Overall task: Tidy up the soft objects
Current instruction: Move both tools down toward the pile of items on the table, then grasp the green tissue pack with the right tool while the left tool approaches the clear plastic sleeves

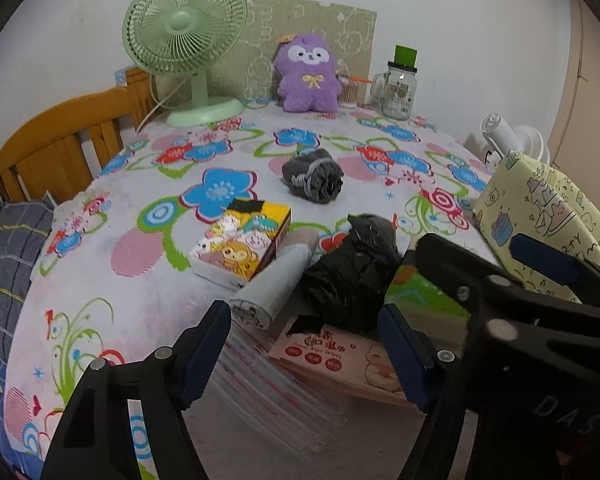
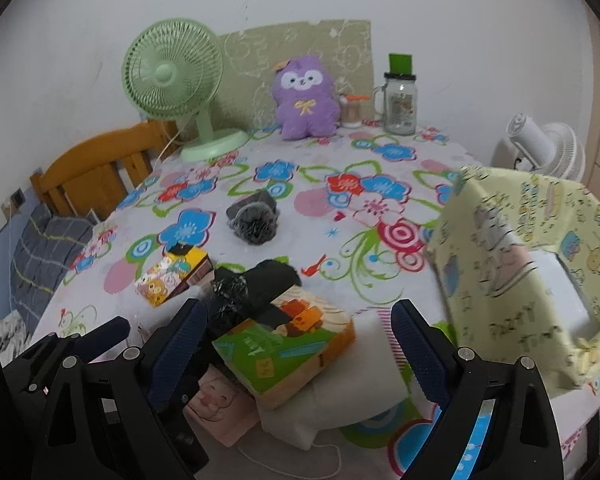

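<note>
On the table [image 1: 112, 264], going left to right in the left wrist view, we see a yellow cartoon box [image 1: 242, 240], a pale rolled cloth [image 1: 278, 280] with its long axis running from near left to far right, a crumpled black bag [image 1: 352, 276] and a pink wipes pack [image 1: 340, 356] with "Wipes" legible.

Our left claw [image 1: 304, 352] stands apart, gripping nothing; the roll's near end lies just beyond its left finger, and the wipes pack sits between the fingers.

Our right claw [image 2: 296, 352] is also apart and empty. A green and orange pack [image 2: 288, 344] lies between its fingers, tilted, on a white folded cloth [image 2: 340, 392].

A dark rolled bundle [image 1: 314, 176] lies mid-table, well apart. At right, a yellow patterned box [image 2: 532, 264] shows writing too blurred to read.
</note>
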Tool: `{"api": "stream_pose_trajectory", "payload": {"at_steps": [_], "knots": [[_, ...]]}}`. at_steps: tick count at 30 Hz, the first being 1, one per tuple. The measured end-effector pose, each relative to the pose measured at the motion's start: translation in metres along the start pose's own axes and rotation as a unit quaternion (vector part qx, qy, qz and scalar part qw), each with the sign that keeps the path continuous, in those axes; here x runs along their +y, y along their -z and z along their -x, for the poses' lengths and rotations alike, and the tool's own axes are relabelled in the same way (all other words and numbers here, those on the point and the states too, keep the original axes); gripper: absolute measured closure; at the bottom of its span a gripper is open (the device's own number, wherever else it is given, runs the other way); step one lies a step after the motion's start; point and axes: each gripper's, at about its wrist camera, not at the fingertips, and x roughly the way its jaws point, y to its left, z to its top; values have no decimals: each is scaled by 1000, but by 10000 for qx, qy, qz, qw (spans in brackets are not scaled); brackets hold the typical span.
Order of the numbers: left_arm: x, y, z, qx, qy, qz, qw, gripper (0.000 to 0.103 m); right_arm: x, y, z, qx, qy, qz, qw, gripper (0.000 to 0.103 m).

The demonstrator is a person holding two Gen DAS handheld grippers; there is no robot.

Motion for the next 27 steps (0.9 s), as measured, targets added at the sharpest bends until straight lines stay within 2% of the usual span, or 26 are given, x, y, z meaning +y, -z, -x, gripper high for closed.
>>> {"api": "stream_pose_trajectory", "payload": {"at_steps": [10, 14, 17, 18, 20, 22, 27], "knots": [[-1, 3, -9, 83, 34, -55, 9999, 25, 5, 8, -31, 493, -34, 109, 9987, 8], [-3, 4, -12, 81, -45, -151, 9998, 26, 7, 11, -35, 483, -6, 210, 9986, 9], [-5, 4, -14, 92, -75, -191, 9997, 26, 7, 12, -35, 468, -5, 212, 9987, 22], [-5, 3, -14, 95, -104, -198, 9997, 26, 6, 12, -34, 442, 65, 216, 9988, 35], [-4, 3, -14, 94, -97, -191, 9997, 26, 1, 11, -33, 380, 84, 150, 9991, 45], [-6, 3, -14, 96, -96, -186, 9997, 26, -5, 10, -32, 395, -7, -12, 9992, 47], [-7, 6, -13, 93, -133, -276, 9995, 26, -4, 11, -28, 388, -34, 55, 9992, 47]]}}
